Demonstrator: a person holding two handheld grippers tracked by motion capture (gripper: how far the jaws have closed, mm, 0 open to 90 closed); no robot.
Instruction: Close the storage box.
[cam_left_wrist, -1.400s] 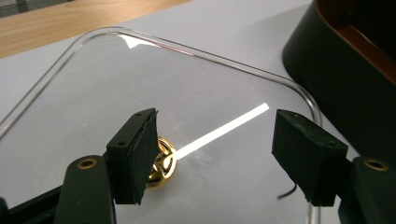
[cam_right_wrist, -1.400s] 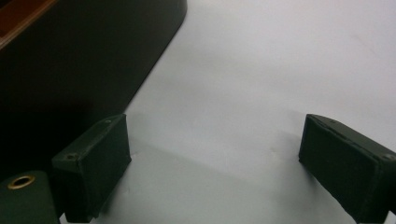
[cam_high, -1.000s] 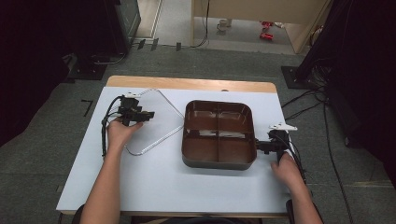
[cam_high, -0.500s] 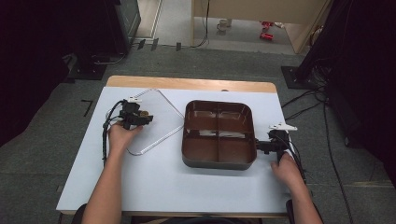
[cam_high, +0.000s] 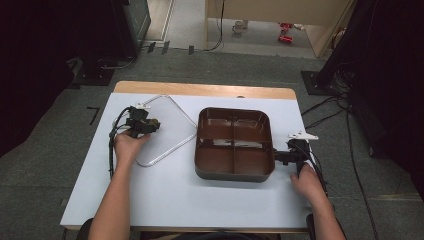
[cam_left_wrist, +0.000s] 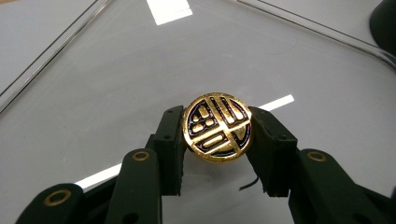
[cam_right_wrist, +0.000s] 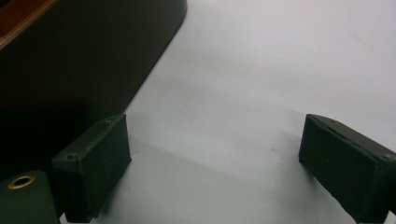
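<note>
We see the left tongs (cam_left_wrist: 218, 140) clamped on a round gold medallion (cam_left_wrist: 217, 126) with a dark cut-out pattern, held over a clear lid (cam_high: 162, 131) that lies flat on the white counter (cam_high: 165, 195) at about nine o'clock from the tray. In the high view the left tongs (cam_high: 150, 125) sit over that lid's left part. The brown four-compartment tray (cam_high: 234, 142) rests mid-counter. At its three o'clock side, just beside the wall, the right tongs (cam_high: 280, 156) point toward it. In the right gripper view the right tongs (cam_right_wrist: 219, 168) stand wide apart over bare counter, the tray's dark wall (cam_right_wrist: 70, 70) at ten o'clock.
</note>
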